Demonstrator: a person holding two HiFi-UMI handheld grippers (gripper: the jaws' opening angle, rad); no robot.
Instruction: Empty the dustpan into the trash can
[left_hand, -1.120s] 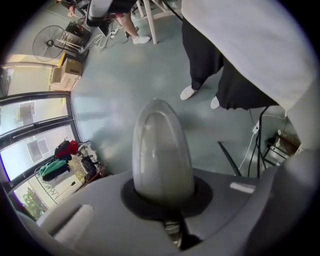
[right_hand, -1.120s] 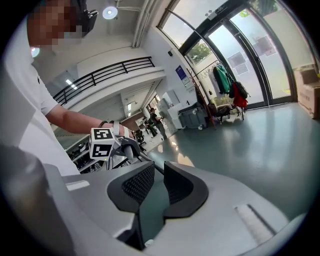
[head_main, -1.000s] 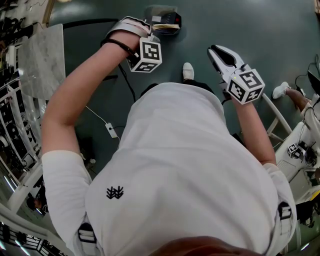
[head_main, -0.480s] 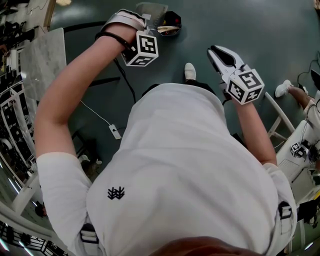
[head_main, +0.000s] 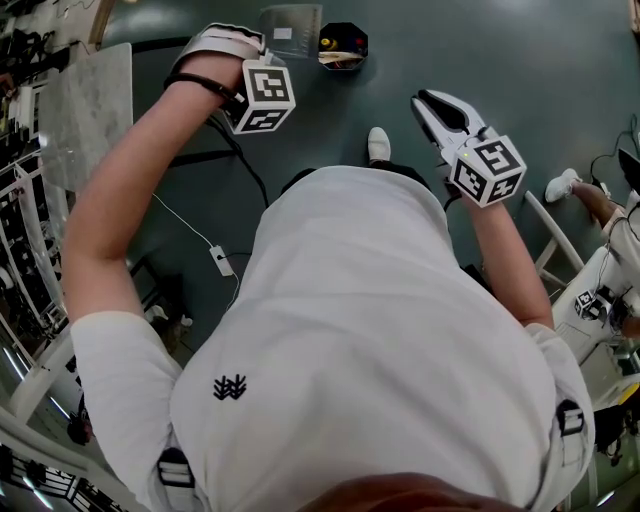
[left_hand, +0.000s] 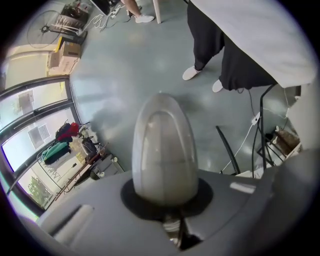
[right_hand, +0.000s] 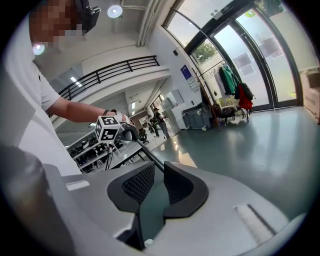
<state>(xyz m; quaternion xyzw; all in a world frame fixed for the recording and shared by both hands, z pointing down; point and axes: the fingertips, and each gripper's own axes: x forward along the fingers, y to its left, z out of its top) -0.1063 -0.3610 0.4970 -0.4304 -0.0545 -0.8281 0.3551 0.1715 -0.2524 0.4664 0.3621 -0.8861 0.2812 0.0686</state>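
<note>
My left tongs (head_main: 255, 55) clamp the dustpan (head_main: 290, 28) by its handle; the pan hangs beyond them, just beside the trash can (head_main: 343, 46). I should centre it over the rim, then tip slowly. My right tongs (head_main: 428, 105) stand parted, empty.

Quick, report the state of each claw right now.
Left claw: shut on the dustpan handle.
Right claw: open, nothing between its jaws.
</note>
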